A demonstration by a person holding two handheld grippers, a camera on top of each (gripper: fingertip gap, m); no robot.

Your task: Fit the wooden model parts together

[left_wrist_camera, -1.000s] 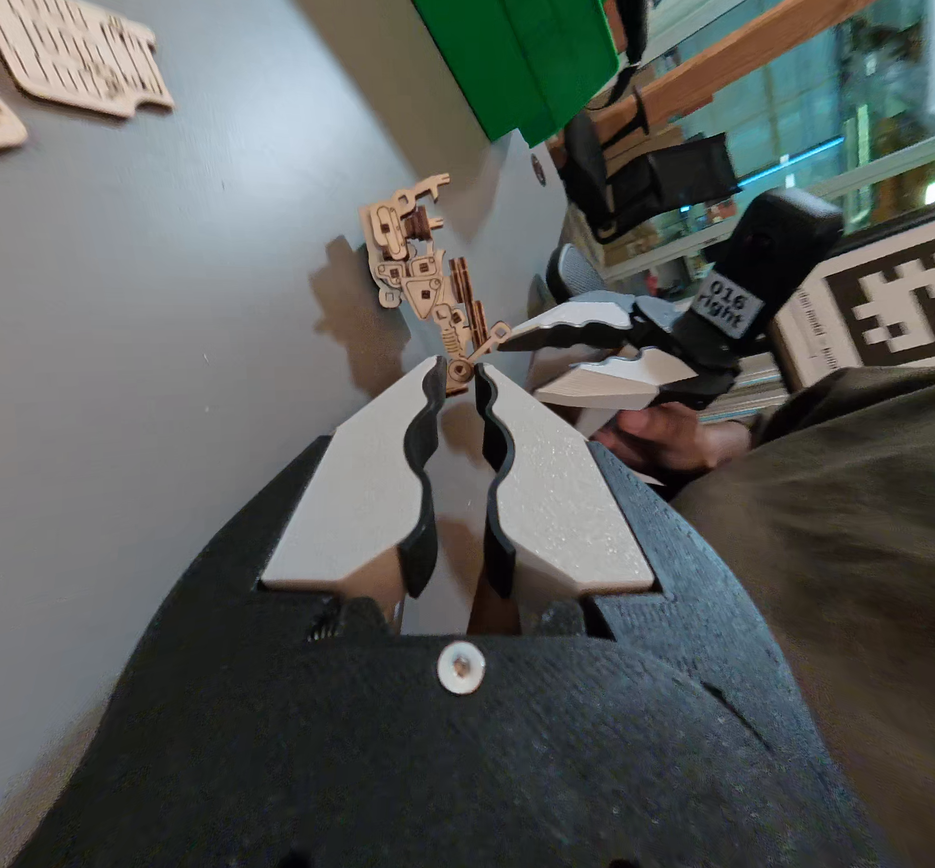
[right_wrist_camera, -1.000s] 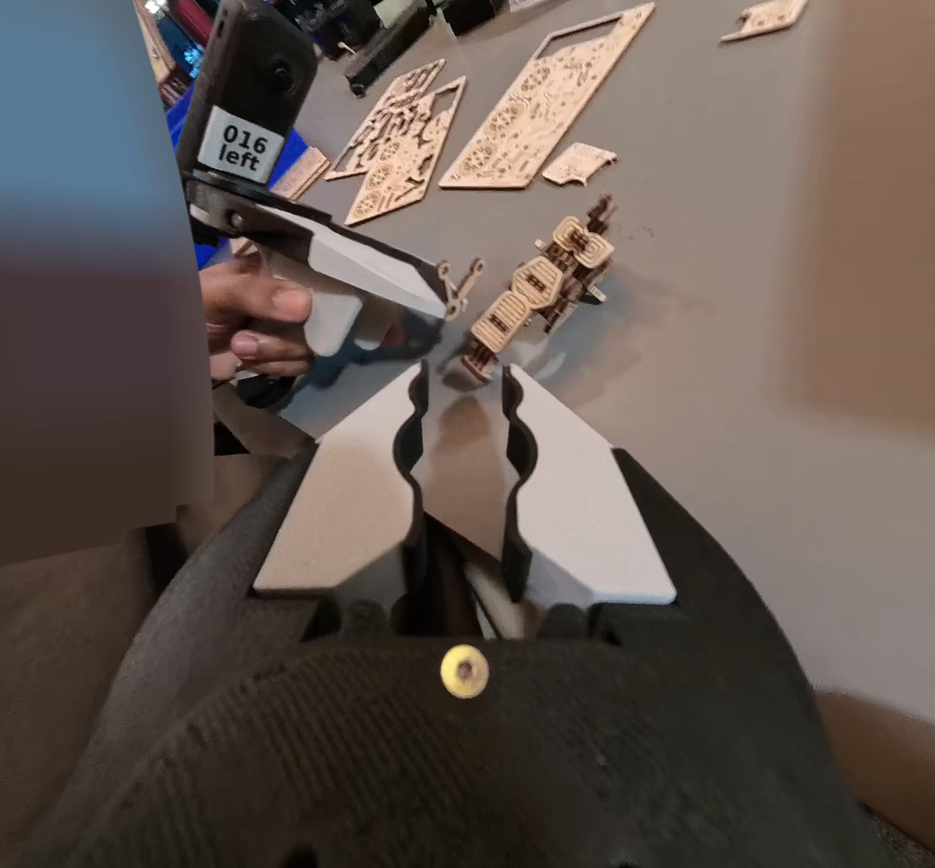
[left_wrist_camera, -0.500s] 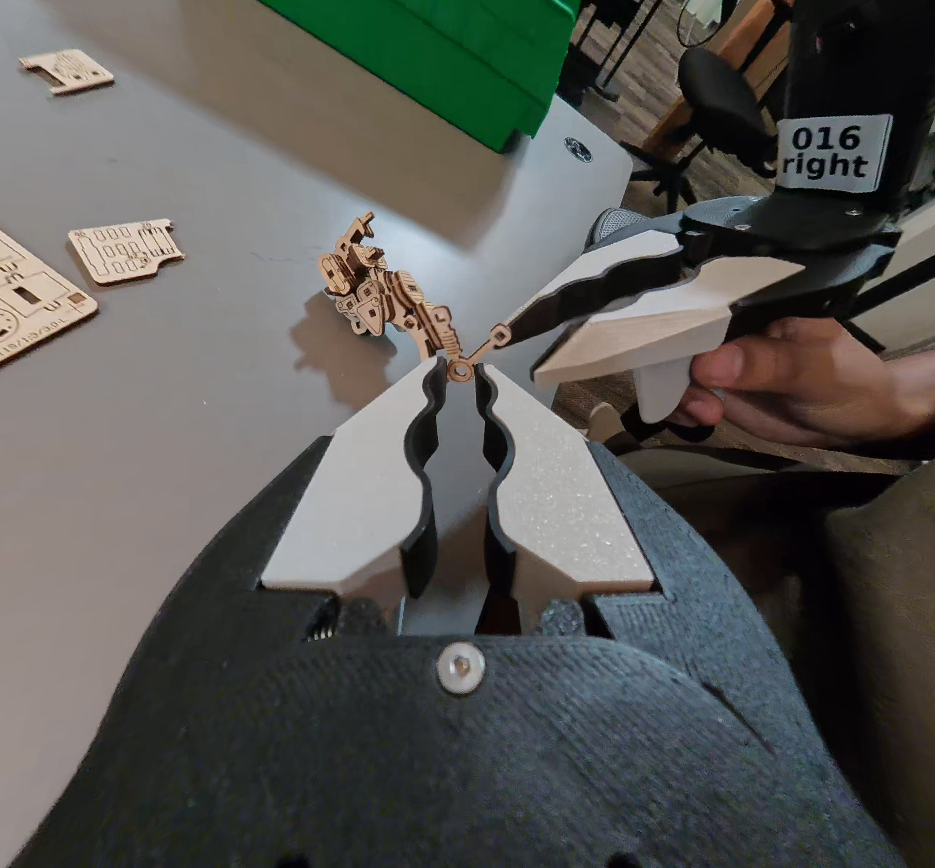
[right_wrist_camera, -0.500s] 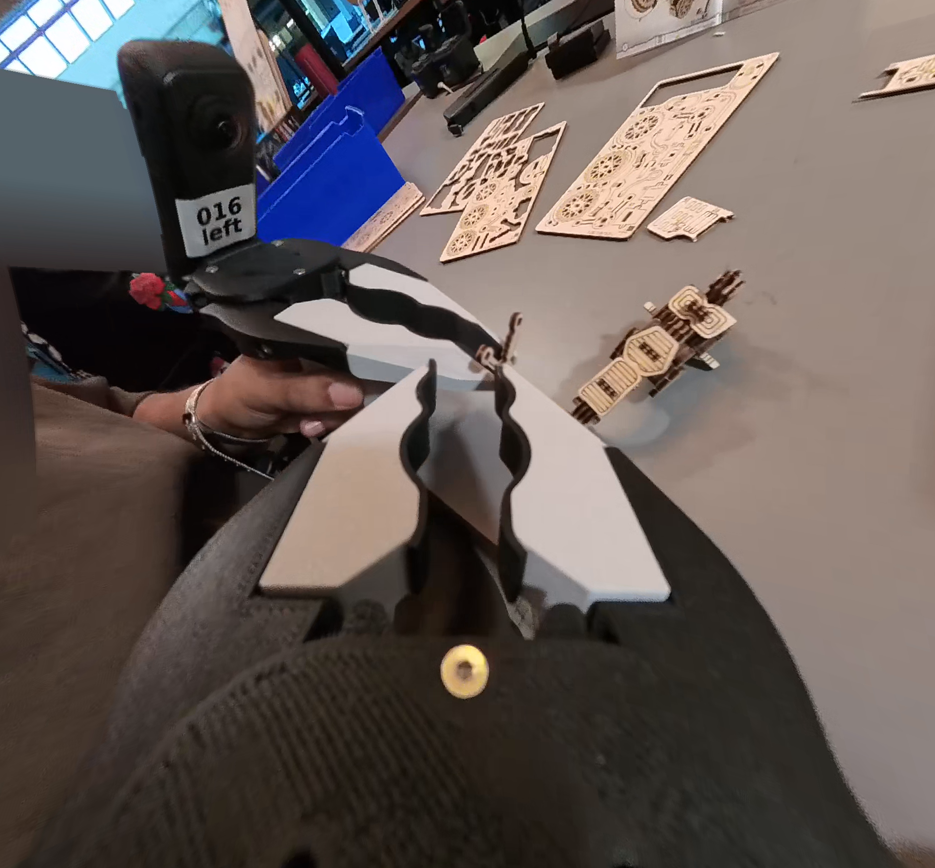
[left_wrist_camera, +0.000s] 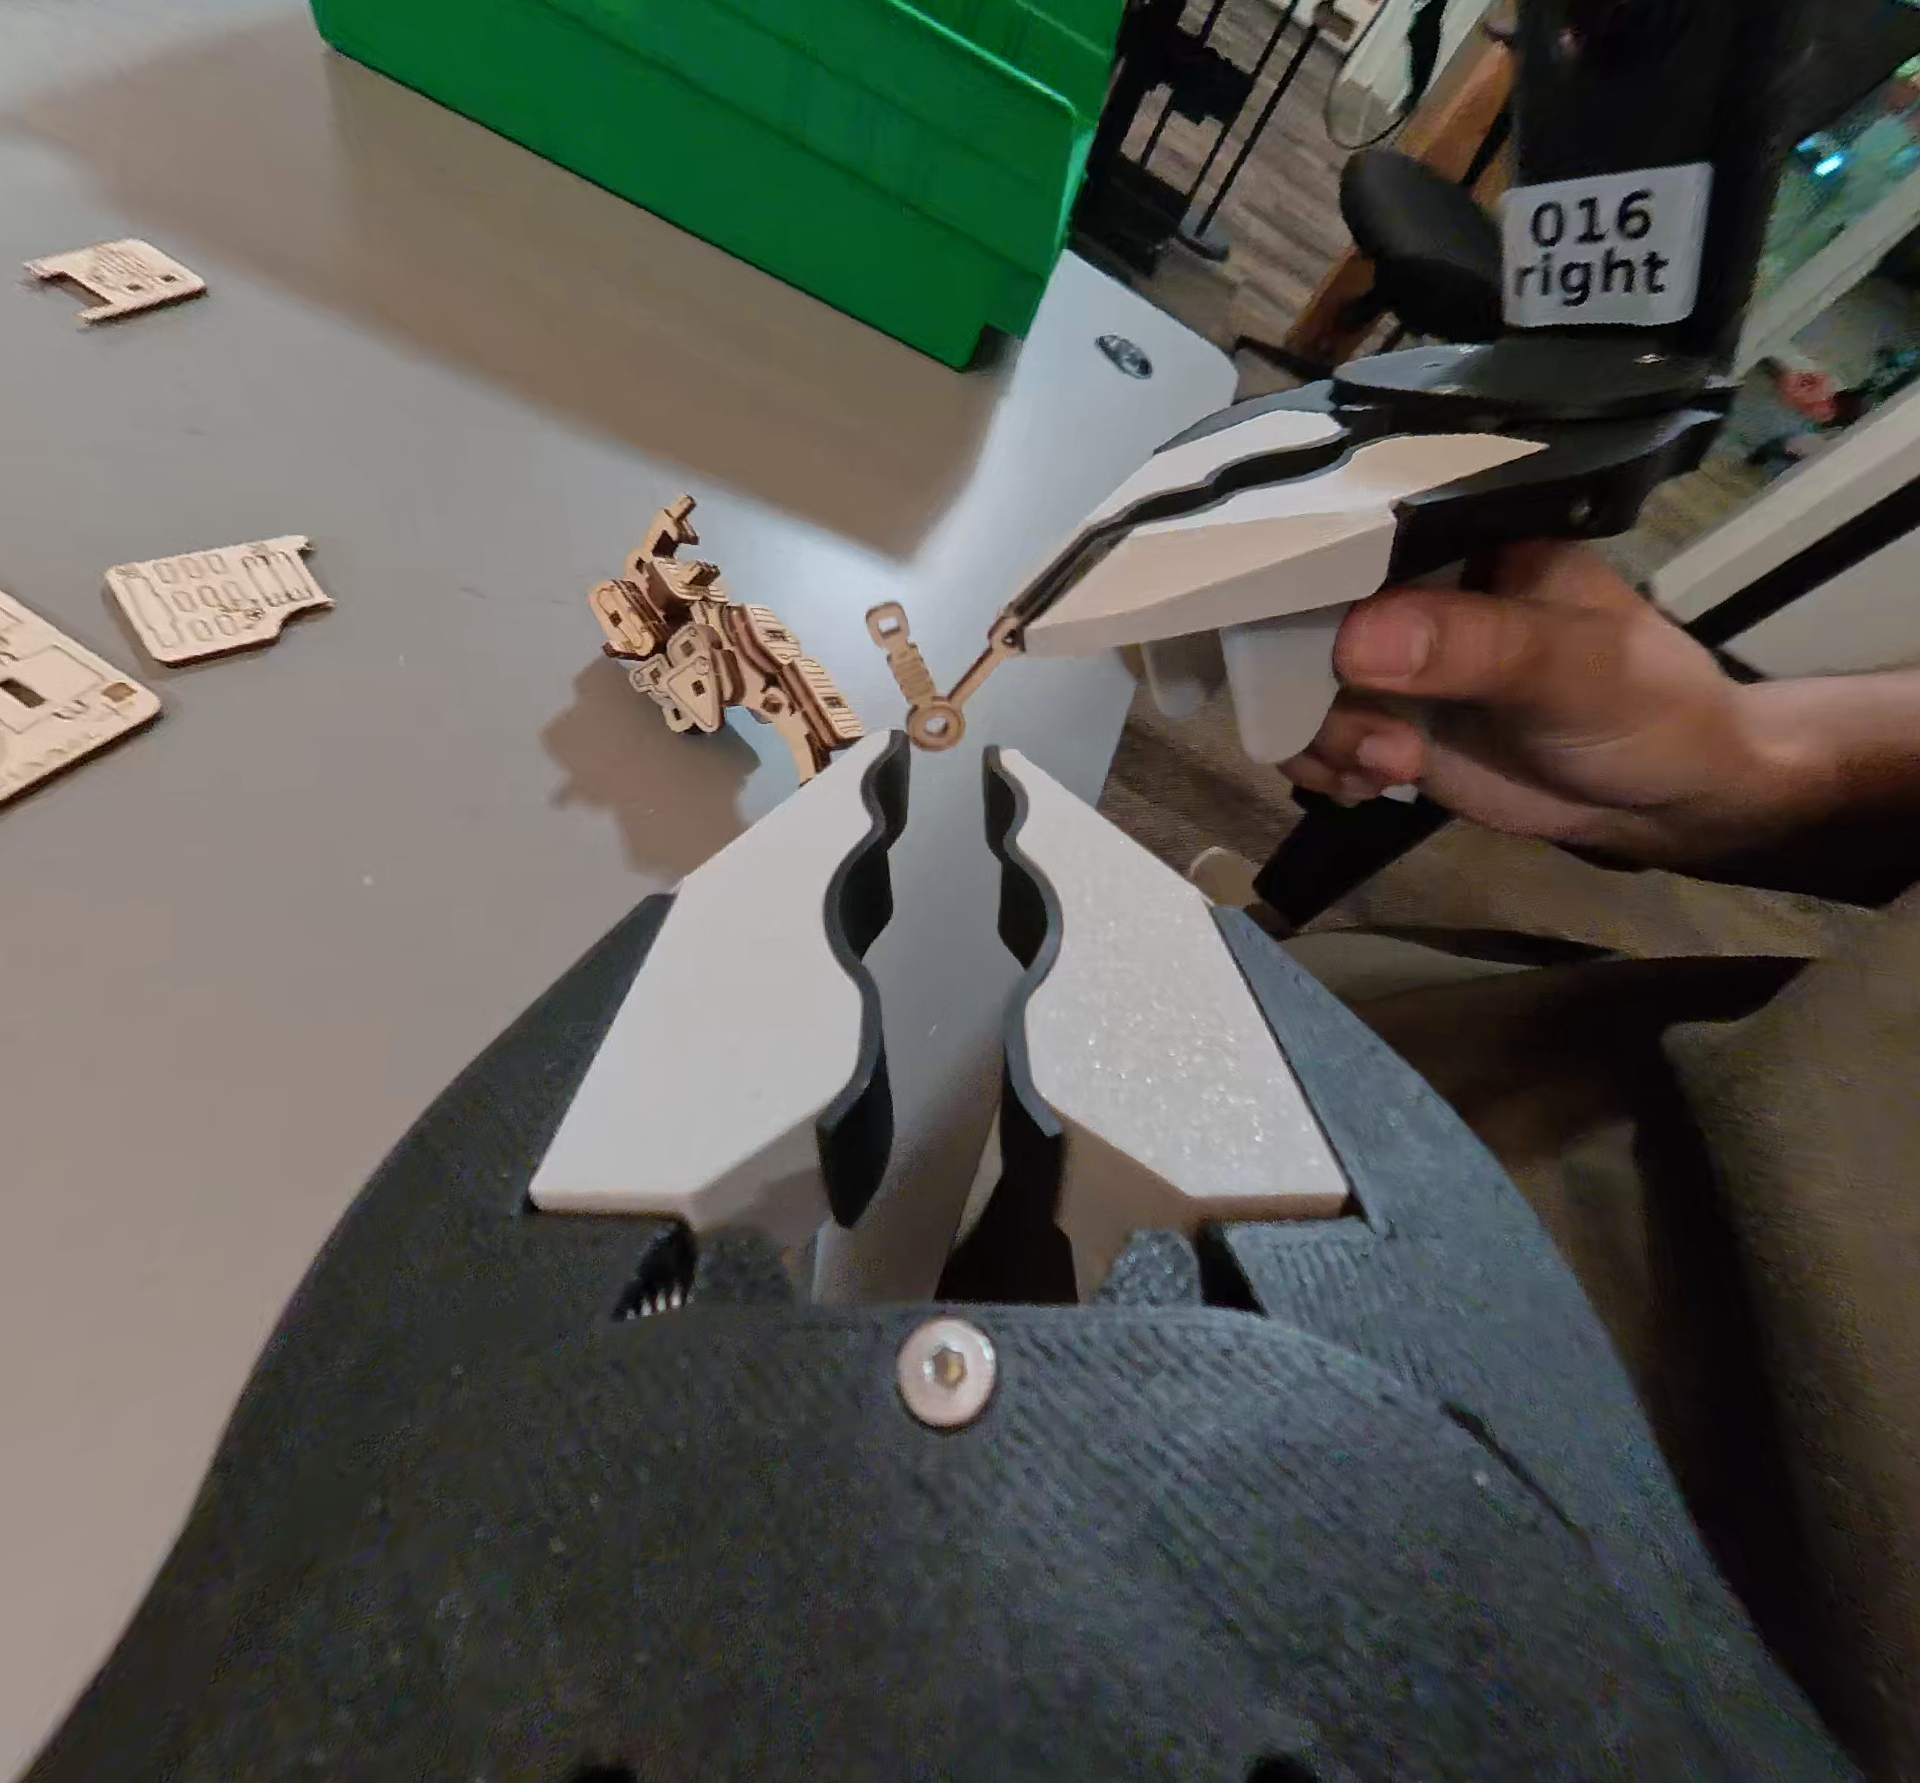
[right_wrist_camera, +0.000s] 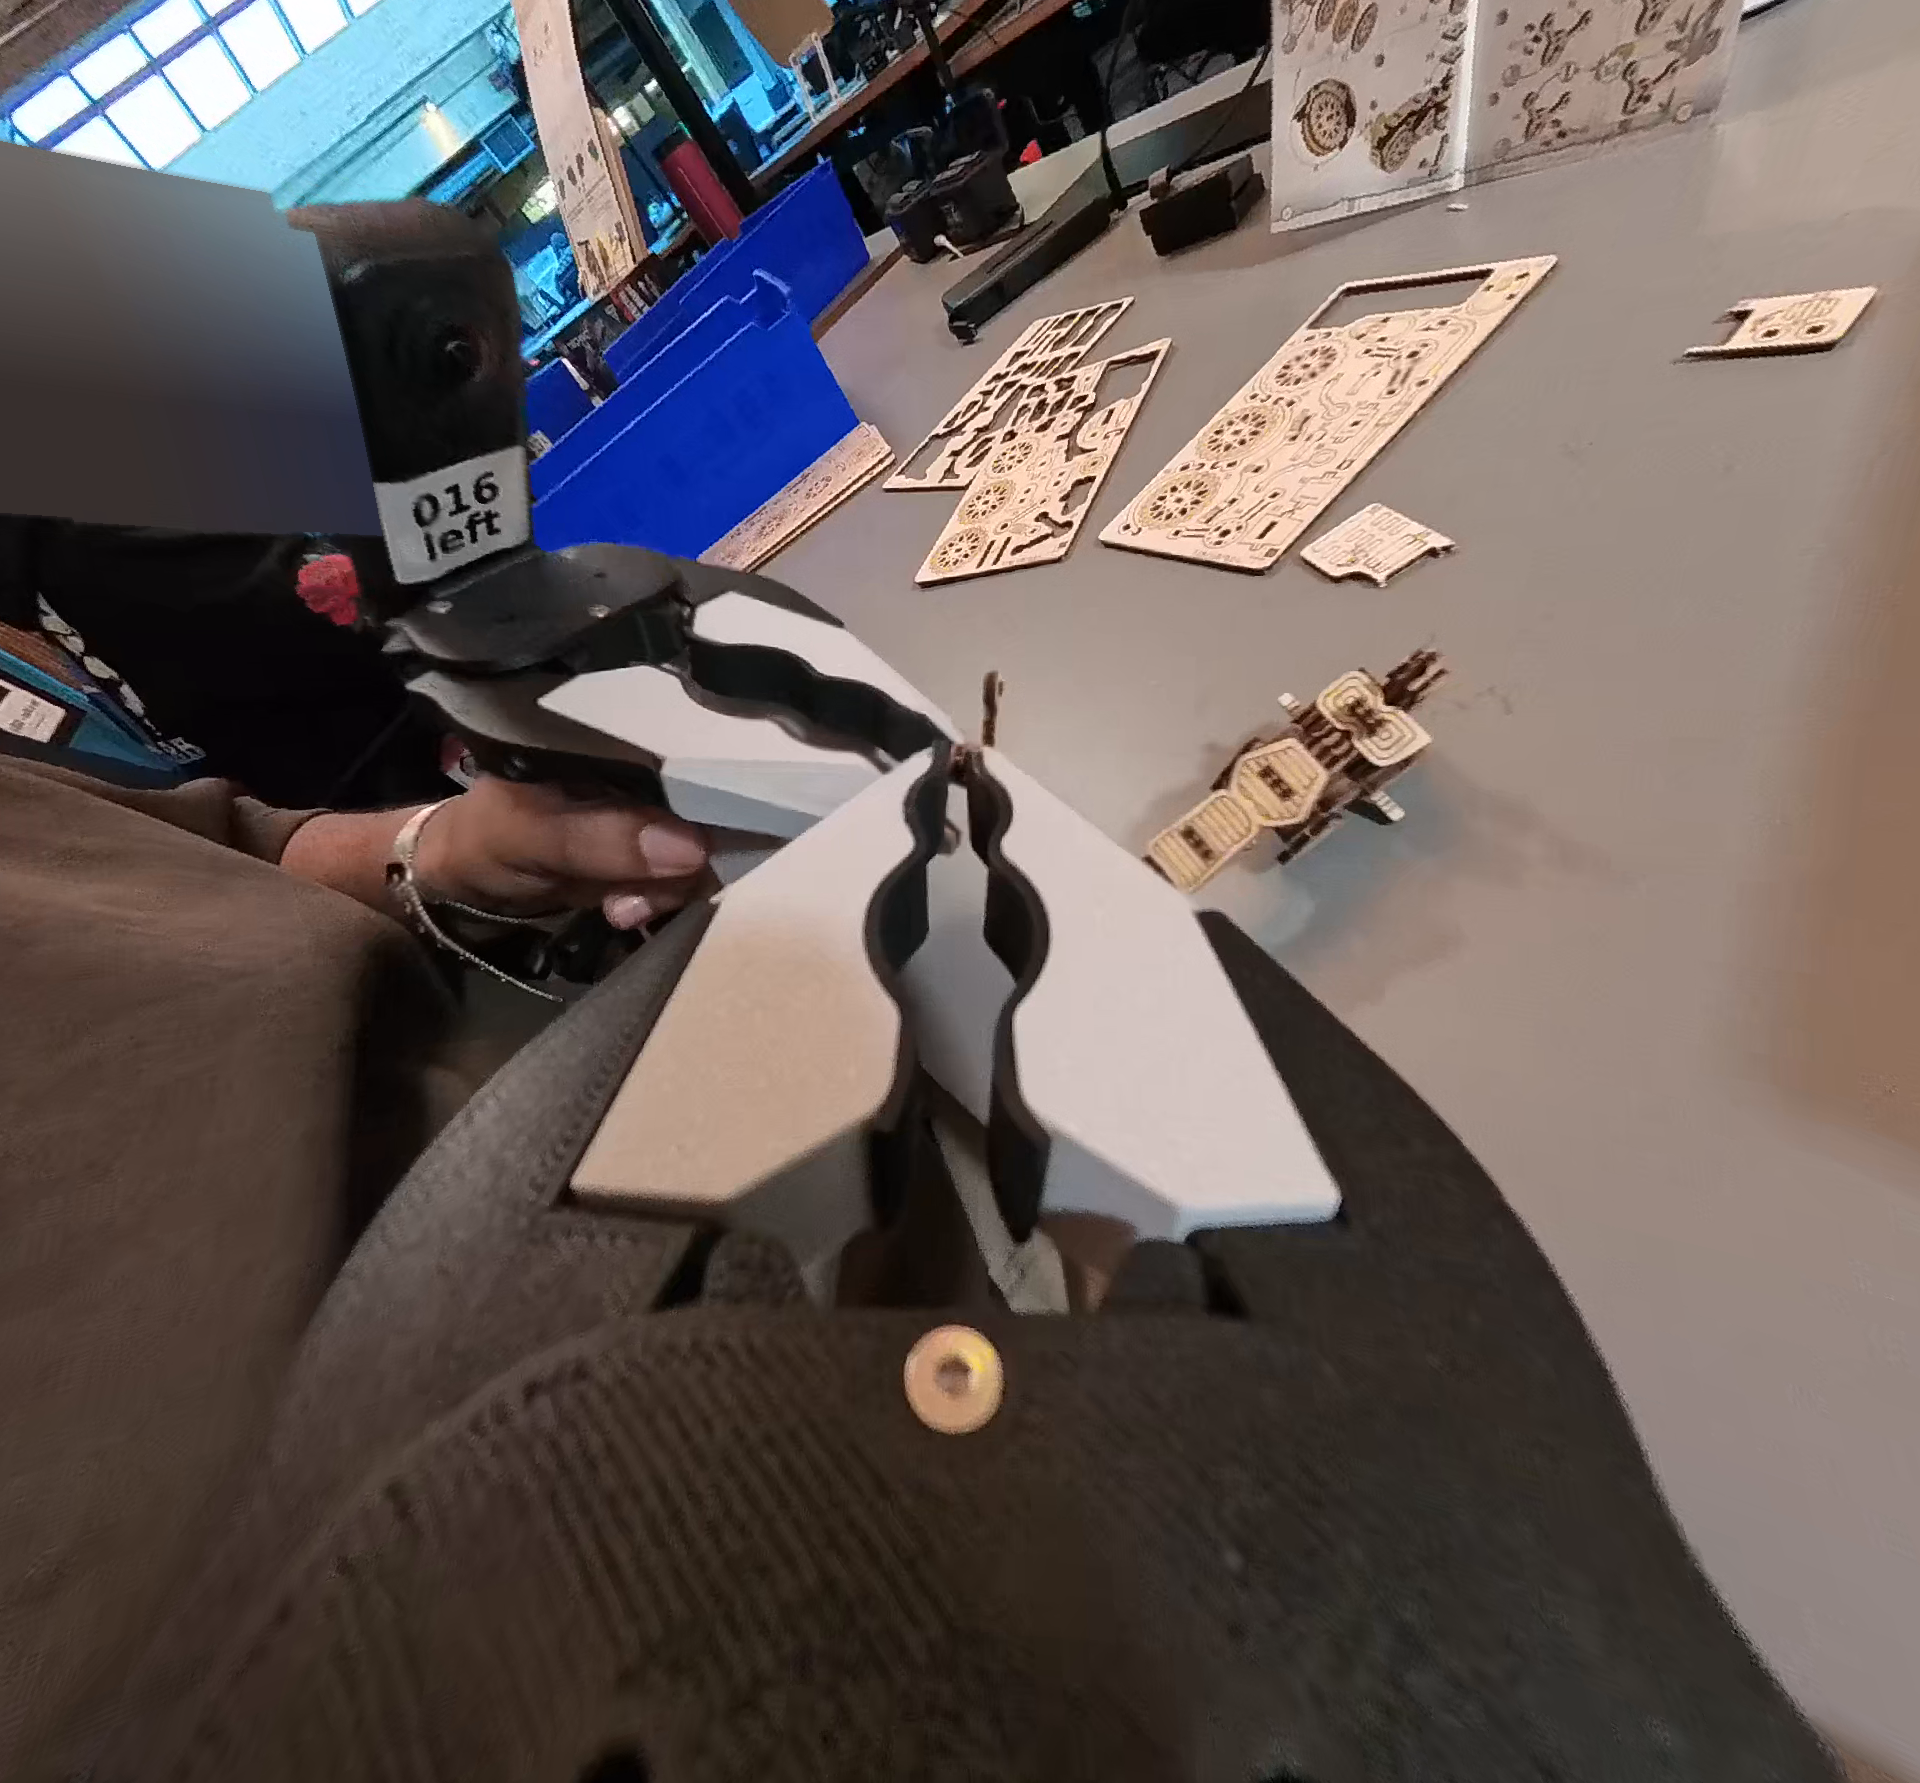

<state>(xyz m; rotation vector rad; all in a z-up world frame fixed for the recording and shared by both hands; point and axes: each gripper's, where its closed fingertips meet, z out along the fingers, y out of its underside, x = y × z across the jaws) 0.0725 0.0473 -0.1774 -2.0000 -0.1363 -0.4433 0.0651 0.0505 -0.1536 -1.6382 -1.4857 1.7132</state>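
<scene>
- Plainly, the small linkage piece (left_wrist_camera: 920, 684), a thin wooden V of two slim arms joined at a ring, hangs in the air just past the table edge, pinched at one arm's end by the right gripper (left_wrist_camera: 1023, 627), whose tips are closed on it.
- The left gripper (left_wrist_camera: 940, 762) stands parted with nothing between its fingers; the ring of the piece sits just in front of the gap, and I cannot tell whether it touches either tip.
- The partly built wooden model (left_wrist_camera: 717, 668) rests on the grey table (left_wrist_camera: 312, 902), near the piece but apart from it, with neither gripper on it.
- In the right wrist view the piece shows only edge-on as a dark sliver above the closed tips.
- Farther out lie two small wooden offcuts (left_wrist_camera: 218, 595), larger laser-cut sheets (right_wrist_camera: 1320, 424) with many parts not yet pushed out, and an upright instruction sheet (right_wrist_camera: 1496, 19); green bins (left_wrist_camera: 727, 71) sit at the table's far side.
- By my reading the build is early to midway: a core is assembled, this linkage is not yet joined to it, and much sheet stock remains.
</scene>
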